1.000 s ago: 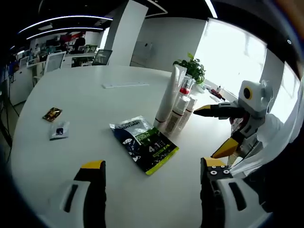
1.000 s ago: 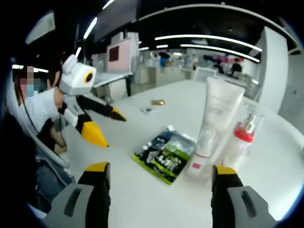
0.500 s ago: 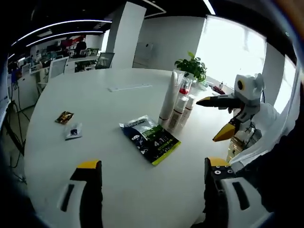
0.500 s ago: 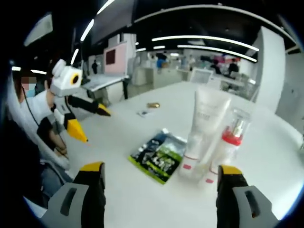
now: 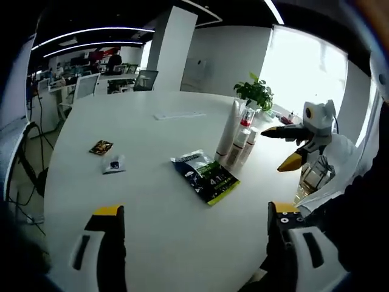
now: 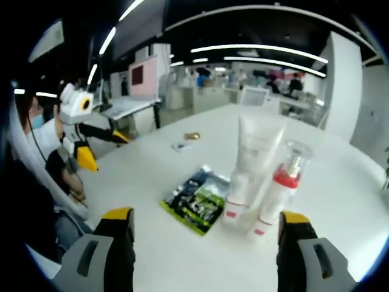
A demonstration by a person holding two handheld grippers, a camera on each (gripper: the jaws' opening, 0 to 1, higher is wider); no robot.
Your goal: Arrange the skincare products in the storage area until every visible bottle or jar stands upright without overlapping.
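White and round, the desk point(image 5: 158, 182) carries a tall white tube point(image 6: 252, 161) and a red-collared pump bottle point(image 6: 276, 191) standing upright side by side, with a green sachet point(image 6: 194, 201) lying flat just beside them. Both the left tongs point(image 5: 193, 243) and right tongs point(image 6: 203, 243) hang wide and empty well back, so the standing looks done.

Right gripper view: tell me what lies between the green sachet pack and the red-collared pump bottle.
The tall white tube stands between the pack and the pump bottle, upright.
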